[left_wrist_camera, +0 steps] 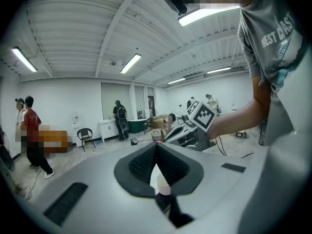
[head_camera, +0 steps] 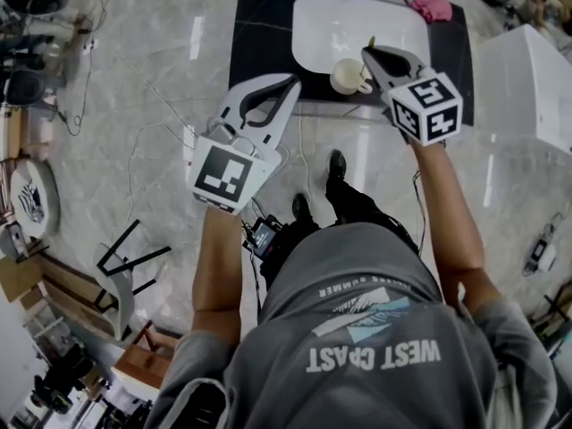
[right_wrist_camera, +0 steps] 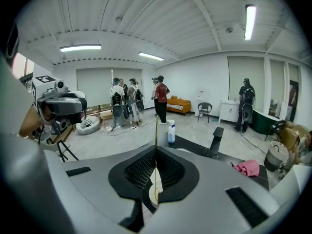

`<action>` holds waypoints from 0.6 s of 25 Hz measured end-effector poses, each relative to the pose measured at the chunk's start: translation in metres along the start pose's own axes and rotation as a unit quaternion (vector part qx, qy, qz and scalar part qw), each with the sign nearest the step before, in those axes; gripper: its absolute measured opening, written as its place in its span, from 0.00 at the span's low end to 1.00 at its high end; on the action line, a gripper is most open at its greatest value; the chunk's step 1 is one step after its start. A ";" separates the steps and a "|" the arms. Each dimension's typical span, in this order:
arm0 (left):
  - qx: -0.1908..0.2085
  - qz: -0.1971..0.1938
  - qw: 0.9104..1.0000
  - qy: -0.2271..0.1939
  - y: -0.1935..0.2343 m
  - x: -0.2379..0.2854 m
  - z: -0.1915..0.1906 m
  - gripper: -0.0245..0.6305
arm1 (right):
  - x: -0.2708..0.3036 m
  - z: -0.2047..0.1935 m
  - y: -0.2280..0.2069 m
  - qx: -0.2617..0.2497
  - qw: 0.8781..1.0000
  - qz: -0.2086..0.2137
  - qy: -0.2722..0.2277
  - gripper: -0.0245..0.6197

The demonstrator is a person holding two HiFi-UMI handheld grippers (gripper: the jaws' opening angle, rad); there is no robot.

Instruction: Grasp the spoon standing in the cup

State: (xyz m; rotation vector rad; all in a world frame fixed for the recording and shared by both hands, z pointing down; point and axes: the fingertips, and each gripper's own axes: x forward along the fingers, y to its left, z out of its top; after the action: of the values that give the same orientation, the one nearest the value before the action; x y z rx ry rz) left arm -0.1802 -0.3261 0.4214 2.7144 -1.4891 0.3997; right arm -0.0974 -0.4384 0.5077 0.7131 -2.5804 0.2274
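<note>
In the head view a cream cup (head_camera: 347, 77) stands at the near edge of a white basin (head_camera: 357, 21). My right gripper (head_camera: 367, 53) hovers just right of the cup. Its jaws are shut on a thin gold spoon handle (right_wrist_camera: 156, 150), which runs up between the pads and past their tips (head_camera: 371, 41). A pale oval shows low in the gap behind the pads; I cannot tell whether it is the spoon's bowl. My left gripper (head_camera: 292, 82) hangs left of the cup with its jaws shut on nothing. From its own view it sees the cup (left_wrist_camera: 156, 133) beside the right gripper.
The basin sits in a black counter (head_camera: 259, 34) with a spray bottle (right_wrist_camera: 171, 131), a black tap (right_wrist_camera: 213, 141) and a pink cloth (head_camera: 433, 7). A white box (head_camera: 527, 88) stands to the right. Several people stand far back in the room. Cables lie on the floor.
</note>
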 end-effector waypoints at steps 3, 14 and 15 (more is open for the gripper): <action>0.019 -0.008 1.000 -0.010 -0.005 -0.012 0.008 0.04 | -0.012 0.011 0.009 -0.007 1.000 -0.011 -0.011 0.09; 0.043 -0.023 0.998 -0.041 -0.040 -0.049 0.046 0.04 | -0.074 0.054 0.047 -0.048 0.997 -0.032 -0.057 0.09; 0.047 -0.024 0.998 -0.044 -0.042 -0.052 0.049 0.04 | -0.079 0.058 0.050 -0.052 0.996 -0.033 -0.061 0.09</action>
State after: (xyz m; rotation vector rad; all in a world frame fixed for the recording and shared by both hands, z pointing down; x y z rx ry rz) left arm -0.1613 -0.2672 0.3661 2.8699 -1.4567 0.3616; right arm -0.0851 -0.3758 0.4181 0.7956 -2.6560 0.0278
